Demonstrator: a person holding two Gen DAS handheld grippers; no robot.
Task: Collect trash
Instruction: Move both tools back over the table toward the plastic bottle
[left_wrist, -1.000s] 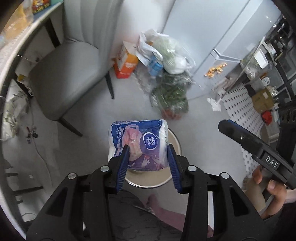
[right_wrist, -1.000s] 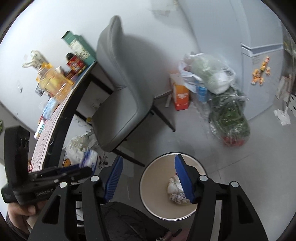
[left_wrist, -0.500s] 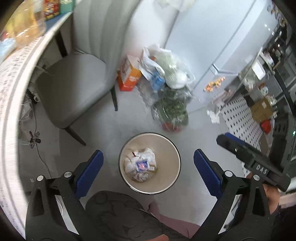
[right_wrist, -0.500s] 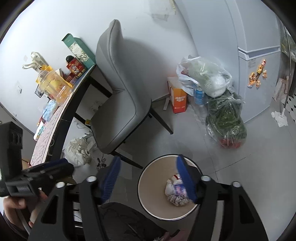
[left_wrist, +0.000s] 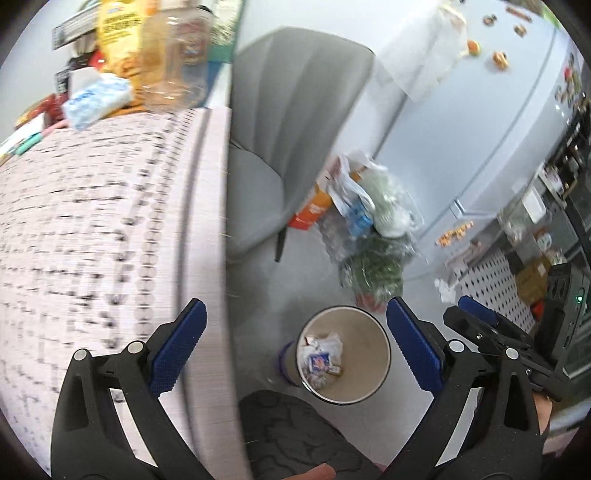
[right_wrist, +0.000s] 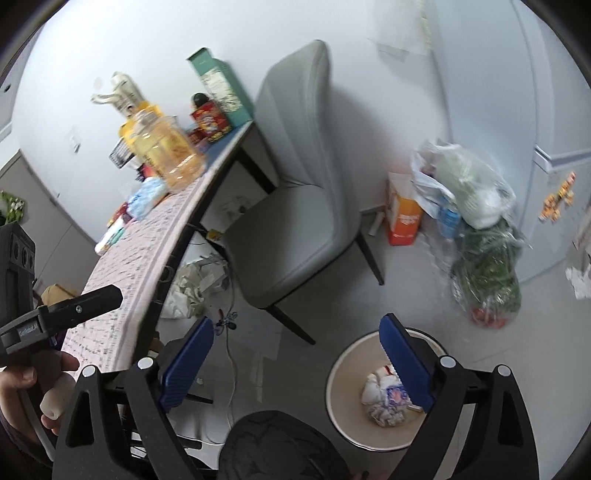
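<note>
Down on the floor, right of the table (right_wrist: 147, 291) edge, sits the round bin (right_wrist: 340, 369) with a pale rim and beige inside, and it's my landmark for everything here. Inside it lies the trash: a crumpled white wad (right_wrist: 384, 397) with a bit of blue and red print on it, resting on the bin's bottom. From the left wrist view the same bin (left_wrist: 380, 332) shows that wad (left_wrist: 319, 356) pushed toward its left wall; there may be a couple of smaller scraps beside it, but it's too blurry to be sure.

Going left to right from the bin: the table with the patterned cloth is to its left, with a big amber jar (right_wrist: 166, 147) and boxes at the far end. Behind the bin stands a grey chair (right_wrist: 306, 206). Further right of the bin is a pile of plastic bags (right_wrist: 476, 229) with greens in them, leaning by an orange carton (right_wrist: 402, 214).

The left gripper (left_wrist: 295, 350) hangs above the bin with its blue pads spread wide, nothing between them, left pad over the table edge, right pad just past the bin's rim. The right gripper (right_wrist: 295, 362) is also spread wide and empty, left of the bin, with its right pad overlapping the bin's opening. A hand (right_wrist: 33, 398) grips the left tool's handle at the far left.
</note>
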